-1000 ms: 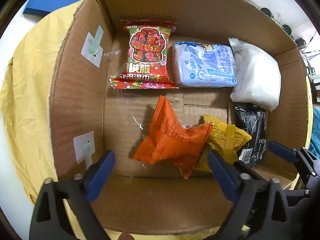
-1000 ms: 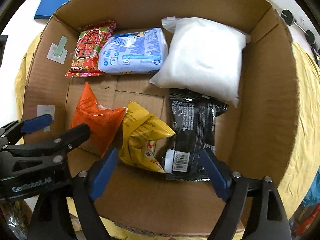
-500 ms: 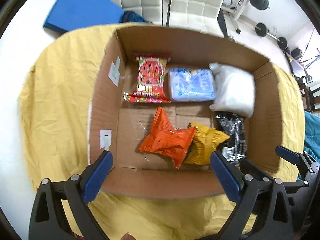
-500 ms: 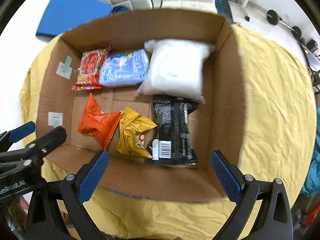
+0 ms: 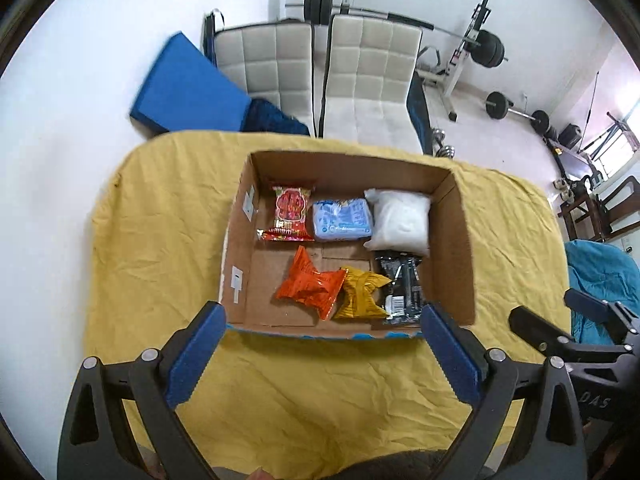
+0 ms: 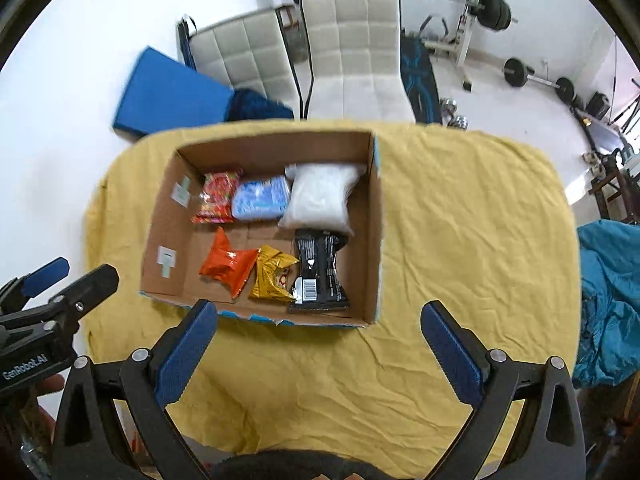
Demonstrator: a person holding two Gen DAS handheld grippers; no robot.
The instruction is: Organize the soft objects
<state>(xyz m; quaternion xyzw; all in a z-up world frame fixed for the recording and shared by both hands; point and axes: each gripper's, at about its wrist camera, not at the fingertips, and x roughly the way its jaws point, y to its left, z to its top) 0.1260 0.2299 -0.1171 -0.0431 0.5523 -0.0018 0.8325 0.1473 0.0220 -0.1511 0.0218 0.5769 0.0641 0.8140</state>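
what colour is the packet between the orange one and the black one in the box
Yellow-gold, with a bit of red print: the yellow packet shows best in the right wrist view.

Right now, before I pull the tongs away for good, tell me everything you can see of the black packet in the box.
The black packet is a glossy, crinkled foil-like pouch with small white print and a white barcode label at its near end. It lies flat on the floor of the cardboard box, lengthwise in the near right corner beside the right wall. Its far end is tucked under the white pillow bag; the yellow snack bag touches its left edge. Neither pair of tongs touches it.
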